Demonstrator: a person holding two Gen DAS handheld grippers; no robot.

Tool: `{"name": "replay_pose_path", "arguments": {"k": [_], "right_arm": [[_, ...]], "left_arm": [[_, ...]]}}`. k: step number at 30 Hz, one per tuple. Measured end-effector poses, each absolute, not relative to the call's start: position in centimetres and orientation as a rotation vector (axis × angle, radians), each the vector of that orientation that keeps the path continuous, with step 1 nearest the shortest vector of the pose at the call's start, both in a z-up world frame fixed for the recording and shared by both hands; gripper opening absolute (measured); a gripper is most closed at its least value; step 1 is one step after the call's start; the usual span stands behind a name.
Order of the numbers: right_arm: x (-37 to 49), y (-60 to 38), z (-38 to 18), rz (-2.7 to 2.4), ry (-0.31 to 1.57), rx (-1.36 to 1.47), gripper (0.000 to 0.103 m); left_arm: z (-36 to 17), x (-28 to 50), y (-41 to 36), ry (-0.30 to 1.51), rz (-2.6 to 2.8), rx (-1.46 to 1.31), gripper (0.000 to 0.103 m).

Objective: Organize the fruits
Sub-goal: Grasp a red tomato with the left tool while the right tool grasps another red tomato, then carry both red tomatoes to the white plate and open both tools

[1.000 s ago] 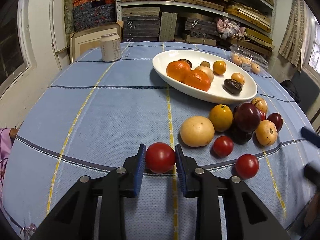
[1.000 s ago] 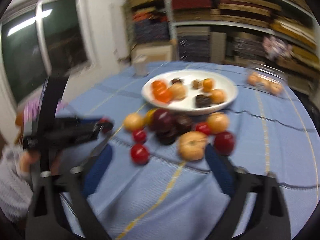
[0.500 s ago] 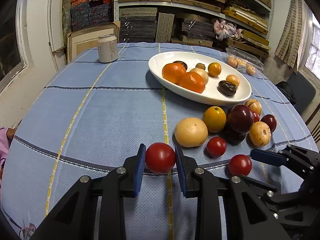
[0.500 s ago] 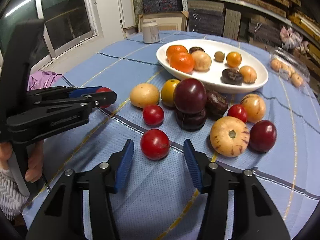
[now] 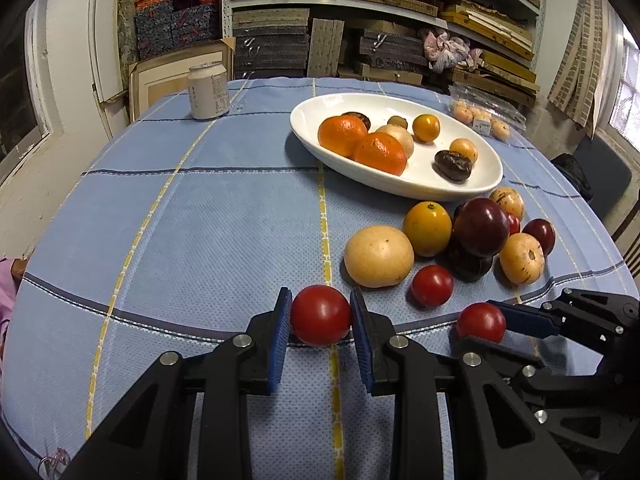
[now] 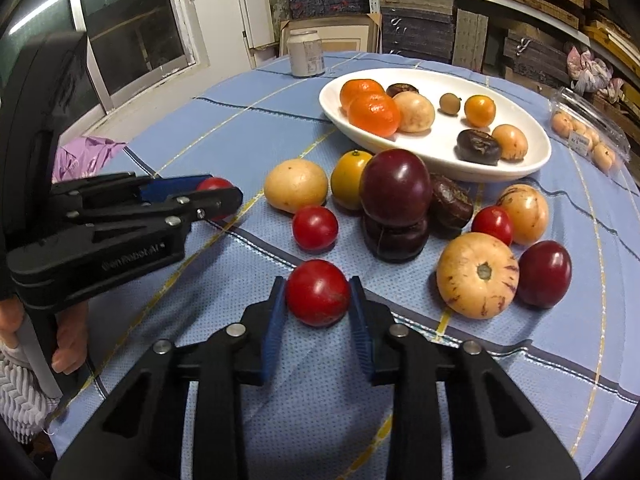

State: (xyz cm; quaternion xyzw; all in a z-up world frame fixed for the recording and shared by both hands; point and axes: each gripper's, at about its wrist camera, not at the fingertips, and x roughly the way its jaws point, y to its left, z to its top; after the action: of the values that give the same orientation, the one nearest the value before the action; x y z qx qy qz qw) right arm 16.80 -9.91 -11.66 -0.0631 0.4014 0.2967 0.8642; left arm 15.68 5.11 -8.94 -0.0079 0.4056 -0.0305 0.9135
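Gripping left: left gripper (image 5: 321, 322) is clamped on a red tomato (image 5: 321, 321), poised low over the blue tablecloth (image 5: 200, 220), likely bound for the dish.
Right tool: right gripper (image 6: 318, 294), jaws closing, pads reaching both flanks of a second tomato (image 6: 318, 293) squarely between them.
Loose pile: just beyond, another tomato (image 6: 315, 227), dark plums (image 6: 396, 188) and a striped pepino melon (image 6: 477, 275) wait together, unsorted.
Destination: white oval dish (image 6: 536, 160), farther back, already holding mandarins (image 6: 374, 115).
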Motion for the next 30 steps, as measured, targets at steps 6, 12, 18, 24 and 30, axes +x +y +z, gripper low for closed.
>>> {"name": "replay_pose_path", "arguments": {"k": [6,12,18,24,30], "right_arm": [[15.8,-11.3,-10.8,0.601,0.789,-0.119,0.03],[14.8,-14.2,-10.2,0.564,0.774,-0.046,0.03],[12.8,-15.2,-10.1,0.571,0.776,-0.019,0.03],[11.2,-16.3,-10.1,0.586,0.795,0.032,0.03],[11.9,-18.0,-5.0,0.532,0.646,0.005,0.03]], "left_arm": [[-9.3,15.7,4.9,0.843,-0.066,-0.007,0.03],[-9.1,15.0,4.6,0.828,-0.071,-0.01,0.03],[-8.7,12.9,2.4,0.809,-0.092,0.047,0.03],[-8.4,10.3,0.4,0.81,-0.152,0.053,0.03],[-4.4,13.7,-0.2,0.753,-0.129,0.062,0.03]]}}
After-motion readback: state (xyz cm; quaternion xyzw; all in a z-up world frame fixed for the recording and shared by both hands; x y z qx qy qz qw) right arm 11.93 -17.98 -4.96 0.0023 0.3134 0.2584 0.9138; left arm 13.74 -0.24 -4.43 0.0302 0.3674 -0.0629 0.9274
